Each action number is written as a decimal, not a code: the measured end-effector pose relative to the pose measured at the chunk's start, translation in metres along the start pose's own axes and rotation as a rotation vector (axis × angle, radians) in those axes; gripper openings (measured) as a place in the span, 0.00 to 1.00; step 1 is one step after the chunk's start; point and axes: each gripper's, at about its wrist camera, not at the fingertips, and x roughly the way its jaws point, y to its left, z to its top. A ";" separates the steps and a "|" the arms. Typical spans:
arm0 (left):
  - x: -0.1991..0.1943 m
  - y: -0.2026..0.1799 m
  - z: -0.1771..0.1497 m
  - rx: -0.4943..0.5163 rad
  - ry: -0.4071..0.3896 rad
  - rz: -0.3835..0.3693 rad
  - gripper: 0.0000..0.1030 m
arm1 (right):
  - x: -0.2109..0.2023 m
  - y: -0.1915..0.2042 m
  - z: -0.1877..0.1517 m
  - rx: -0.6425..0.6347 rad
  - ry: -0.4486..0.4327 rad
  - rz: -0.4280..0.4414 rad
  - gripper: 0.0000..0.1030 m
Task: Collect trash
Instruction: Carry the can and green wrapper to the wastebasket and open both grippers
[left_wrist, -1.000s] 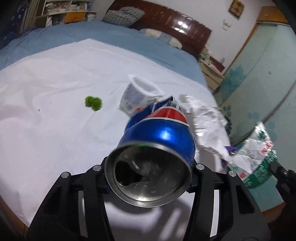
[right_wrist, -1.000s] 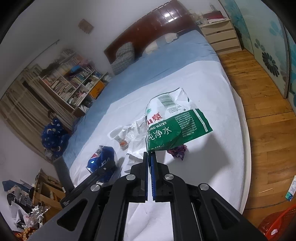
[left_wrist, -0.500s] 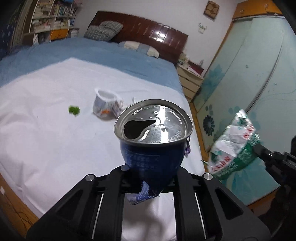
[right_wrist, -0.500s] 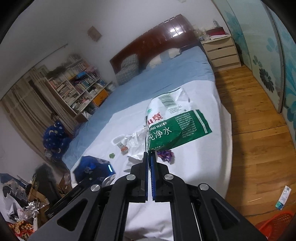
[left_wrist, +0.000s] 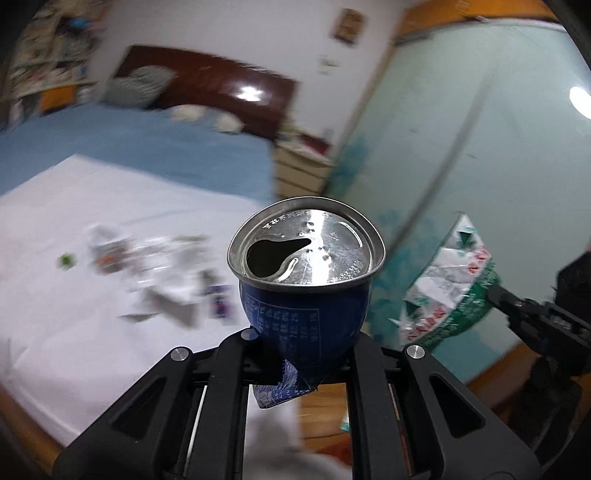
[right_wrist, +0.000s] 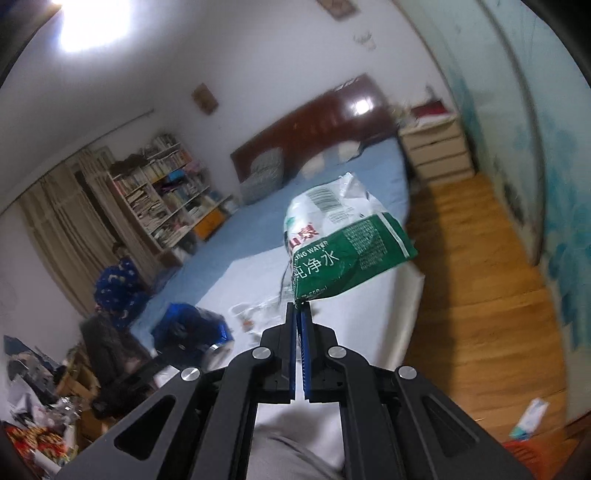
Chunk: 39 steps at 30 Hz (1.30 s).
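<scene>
The left gripper (left_wrist: 301, 363) pinches the crushed base of a blue can (left_wrist: 304, 291), held upright in the air off the bed's (left_wrist: 74, 332) corner. The right gripper (right_wrist: 299, 306), jaws pressed together, nips the edge of a green-and-white label wrapper (right_wrist: 347, 243). Blurred scraps (left_wrist: 155, 273) lie near the white sheet's right edge.

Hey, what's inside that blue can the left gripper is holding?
Through the blue can's open mouth only darkness shows, so whether any liquid is left cannot be told. The left gripper pinches its crumpled lower end, hiding that part.
</scene>
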 end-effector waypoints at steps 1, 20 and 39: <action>0.004 -0.020 0.001 0.026 0.009 -0.034 0.09 | -0.014 -0.013 0.003 -0.007 -0.003 -0.030 0.04; 0.255 -0.280 -0.255 0.377 0.952 -0.201 0.09 | -0.090 -0.335 -0.230 0.411 0.475 -0.526 0.04; 0.273 -0.265 -0.269 0.407 1.049 -0.116 0.60 | -0.077 -0.304 -0.242 0.385 0.519 -0.607 0.52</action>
